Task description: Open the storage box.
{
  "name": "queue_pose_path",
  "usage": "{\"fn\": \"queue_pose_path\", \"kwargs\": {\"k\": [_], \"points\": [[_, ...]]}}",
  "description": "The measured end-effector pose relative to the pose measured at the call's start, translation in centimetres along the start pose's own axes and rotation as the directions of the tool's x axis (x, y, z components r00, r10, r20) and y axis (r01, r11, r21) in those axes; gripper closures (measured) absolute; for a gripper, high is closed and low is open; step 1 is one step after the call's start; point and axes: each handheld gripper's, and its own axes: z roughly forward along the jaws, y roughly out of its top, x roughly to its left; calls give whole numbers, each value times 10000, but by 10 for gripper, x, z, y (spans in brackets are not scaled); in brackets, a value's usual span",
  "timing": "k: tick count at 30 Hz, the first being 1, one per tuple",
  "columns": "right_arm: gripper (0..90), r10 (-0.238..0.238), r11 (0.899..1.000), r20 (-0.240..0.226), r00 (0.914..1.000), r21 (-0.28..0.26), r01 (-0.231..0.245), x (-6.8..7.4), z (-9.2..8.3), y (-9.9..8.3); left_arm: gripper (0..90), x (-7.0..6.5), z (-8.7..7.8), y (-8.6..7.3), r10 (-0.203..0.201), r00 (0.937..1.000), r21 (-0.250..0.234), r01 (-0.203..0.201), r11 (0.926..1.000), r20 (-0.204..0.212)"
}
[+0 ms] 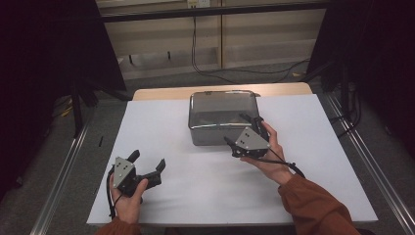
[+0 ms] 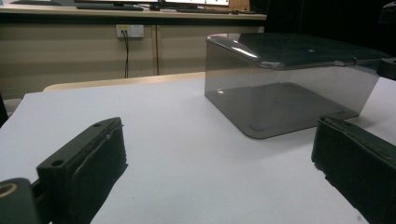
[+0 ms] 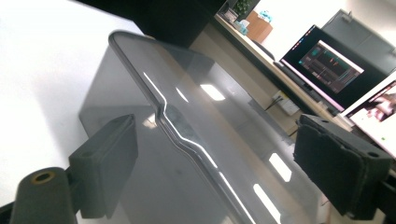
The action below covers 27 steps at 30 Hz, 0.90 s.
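Near the table's back edge, the right gripper straddles the grey box's lid rim with jaws apart (nothing grabbed yet), while the left gripper waits open.

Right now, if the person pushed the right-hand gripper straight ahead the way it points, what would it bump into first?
Most likely the smoky clear plastic box. The right gripper has its open fingers either side of the lid's rim, so that edge comes first; exact depth is hard to judge.
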Motion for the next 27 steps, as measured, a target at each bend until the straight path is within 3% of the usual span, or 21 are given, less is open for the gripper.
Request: {"fn": "queue_pose_path", "kwargs": {"k": [1,2,3,5,9,11,13,16,18,21,24,25,27], "points": [[142,-206,9998,52,9998,44,205,1,2,0,29,0,0,0,28,10000,5,-28,10000,-3],[158,-833,9963,277,9961,221,827,3,4,1,29,0,0,0,49,10000,14,-49,10000,-10],[158,-833,9963,277,9961,221,827,3,4,1,29,0,0,0,20,10000,-1,-20,10000,2],[161,-1489,9886,342,9883,285,1480,5,5,2,29,0,0,0,-4,10000,-47,4,10000,10],[201,-2317,9727,410,9719,259,2308,12,7,5,29,0,0,1,105,9999,-126,-104,9999,111],[212,-2802,9599,532,9585,272,2791,16,7,7,29,-1,0,1,77,9999,-76,-76,9999,129],[235,-3462,9378,569,9364,467,3439,21,10,7,29,0,0,0,66,9999,-48,-66,10000,103],[279,-3650,9303,505,9297,582,3621,22,13,5,29,0,0,1,82,9999,-44,-82,10000,104],[311,-4030,9136,563,9135,831,3979,22,15,3,29,-1,0,0,95,9999,-34,-95,9999,111],[360,-4172,9070,556,9071,893,4116,23,15,2,29,-1,0,0,183,9998,42,-184,9998,104],[419,-4577,8860,471,8879,1075,4510,23,16,1,29,-1,0,0,155,9998,67,-155,9999,92],[428,-4813,8735,480,8753,1096,4743,23,16,1,29,0,0,0,147,9998,59,-148,9999,107],[469,-4873,8688,407,8723,1234,4795,24,17,1,29,-1,0,0,172,9998,107,-173,9998,112]]}}
